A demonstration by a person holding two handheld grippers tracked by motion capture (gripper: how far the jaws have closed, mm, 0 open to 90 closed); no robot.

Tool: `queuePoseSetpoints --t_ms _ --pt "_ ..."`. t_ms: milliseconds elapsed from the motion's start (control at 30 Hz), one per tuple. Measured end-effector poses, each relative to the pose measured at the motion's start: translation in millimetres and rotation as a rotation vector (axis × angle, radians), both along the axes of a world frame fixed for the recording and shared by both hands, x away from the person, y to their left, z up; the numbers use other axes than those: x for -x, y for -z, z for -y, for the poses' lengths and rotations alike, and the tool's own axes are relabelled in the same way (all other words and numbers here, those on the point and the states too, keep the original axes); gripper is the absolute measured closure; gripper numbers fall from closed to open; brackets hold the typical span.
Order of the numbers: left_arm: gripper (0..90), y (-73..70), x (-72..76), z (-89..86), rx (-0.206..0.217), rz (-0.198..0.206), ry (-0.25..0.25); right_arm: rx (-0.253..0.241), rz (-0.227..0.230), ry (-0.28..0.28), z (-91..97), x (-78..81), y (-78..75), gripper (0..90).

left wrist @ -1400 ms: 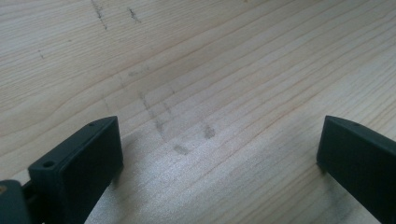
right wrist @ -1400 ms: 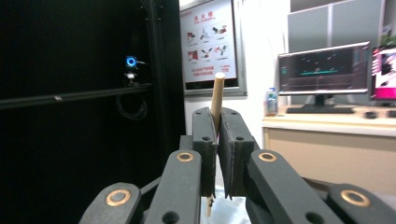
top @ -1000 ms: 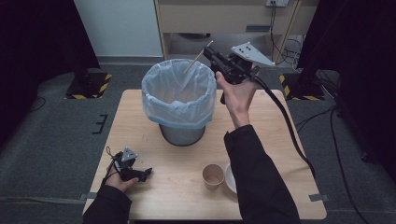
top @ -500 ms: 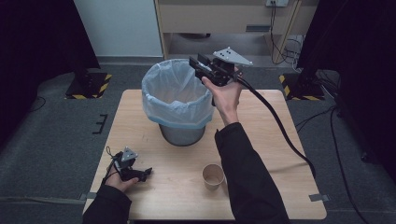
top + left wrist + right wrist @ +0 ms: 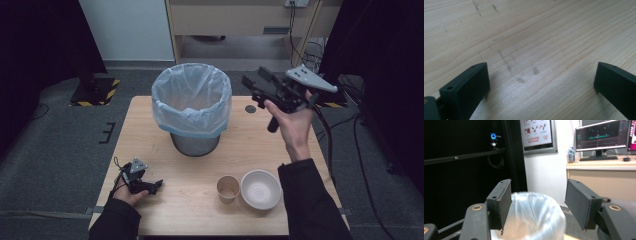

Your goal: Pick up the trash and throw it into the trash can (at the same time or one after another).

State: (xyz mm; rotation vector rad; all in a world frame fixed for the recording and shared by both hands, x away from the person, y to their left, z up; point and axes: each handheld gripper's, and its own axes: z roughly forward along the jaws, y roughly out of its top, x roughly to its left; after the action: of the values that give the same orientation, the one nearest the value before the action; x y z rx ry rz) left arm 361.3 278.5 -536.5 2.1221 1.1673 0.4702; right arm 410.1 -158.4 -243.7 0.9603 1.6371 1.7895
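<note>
A bin (image 5: 192, 95) lined with a pale blue plastic bag stands at the middle of the wooden table (image 5: 260, 145). My right gripper (image 5: 251, 82) is held in the air to the right of the bin's rim, pointing left toward it. Its jaws have just been opening and stand wide apart with nothing between them. In the right gripper view the open right gripper (image 5: 537, 195) looks over the bag's mouth (image 5: 531, 217). My left gripper (image 5: 152, 186) rests on the table at the front left. The left gripper (image 5: 540, 77) is open over bare wood.
A brown paper cup (image 5: 228, 188) and a white bowl (image 5: 260, 189) stand side by side near the front edge, right of centre. A small dark round spot (image 5: 250, 108) sits on the table behind the bin's right side. Cables trail off to the right.
The right gripper has moved from above the bin to its right side, and its jaws have opened. A thin pale thing that stuck out of them is gone. The left gripper has kept still.
</note>
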Motion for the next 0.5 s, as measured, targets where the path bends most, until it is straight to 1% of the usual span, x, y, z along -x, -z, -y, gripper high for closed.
queuePoseSetpoints --t_ms 33,67,100,133,167,200,233,267,333,367,400,433,500 --pt "0.0 0.0 0.0 0.0 0.0 0.0 0.0 0.011 -0.004 0.001 6.4 5.3 5.1 37.1" --pt "0.0 -0.1 0.2 0.0 -0.002 -0.002 -0.001 0.029 -0.017 0.0 16.5 14.8 15.8 36.3" --pt "0.0 -0.1 0.2 0.0 -0.002 -0.002 -0.001 0.029 -0.017 0.0 16.5 14.8 15.8 36.3" --pt "0.0 -0.1 0.3 0.0 -0.002 -0.002 -0.001 0.04 -0.035 -0.006 27.5 26.5 34.0 36.1" --pt "0.0 -0.1 0.3 0.1 -0.002 -0.002 -0.002 0.045 -0.042 -0.007 30.7 30.2 41.0 36.2" --pt "0.0 -0.1 0.4 0.1 -0.001 -0.002 -0.003 0.056 -0.055 -0.006 35.5 35.9 53.5 36.3" --pt "0.0 -0.1 0.4 0.1 -0.001 -0.002 -0.003 0.056 -0.055 -0.006 35.5 35.9 53.5 36.3" --pt "0.0 -0.1 0.5 0.2 -0.002 -0.001 -0.005 0.065 -0.064 -0.007 38.1 38.8 61.3 36.4" --pt "0.0 -0.1 0.7 0.4 -0.002 -0.001 -0.007 0.093 -0.093 -0.006 44.6 46.2 86.1 36.6" --pt "0.0 -0.1 0.8 0.5 -0.001 -0.001 -0.008 0.115 -0.129 -0.005 49.2 49.9 105.5 37.8" --pt "0.0 -0.1 0.9 0.7 -0.002 -0.001 -0.01 0.132 -0.147 -0.003 51.6 51.5 116.4 37.8" --pt "0.0 -0.1 0.9 0.7 -0.002 -0.001 -0.01 0.132 -0.147 -0.003 51.6 51.5 116.4 37.8" --pt "0.0 -0.1 0.9 0.7 -0.001 -0.001 -0.01 0.174 -0.191 0.012 58.0 54.1 138.9 37.6"
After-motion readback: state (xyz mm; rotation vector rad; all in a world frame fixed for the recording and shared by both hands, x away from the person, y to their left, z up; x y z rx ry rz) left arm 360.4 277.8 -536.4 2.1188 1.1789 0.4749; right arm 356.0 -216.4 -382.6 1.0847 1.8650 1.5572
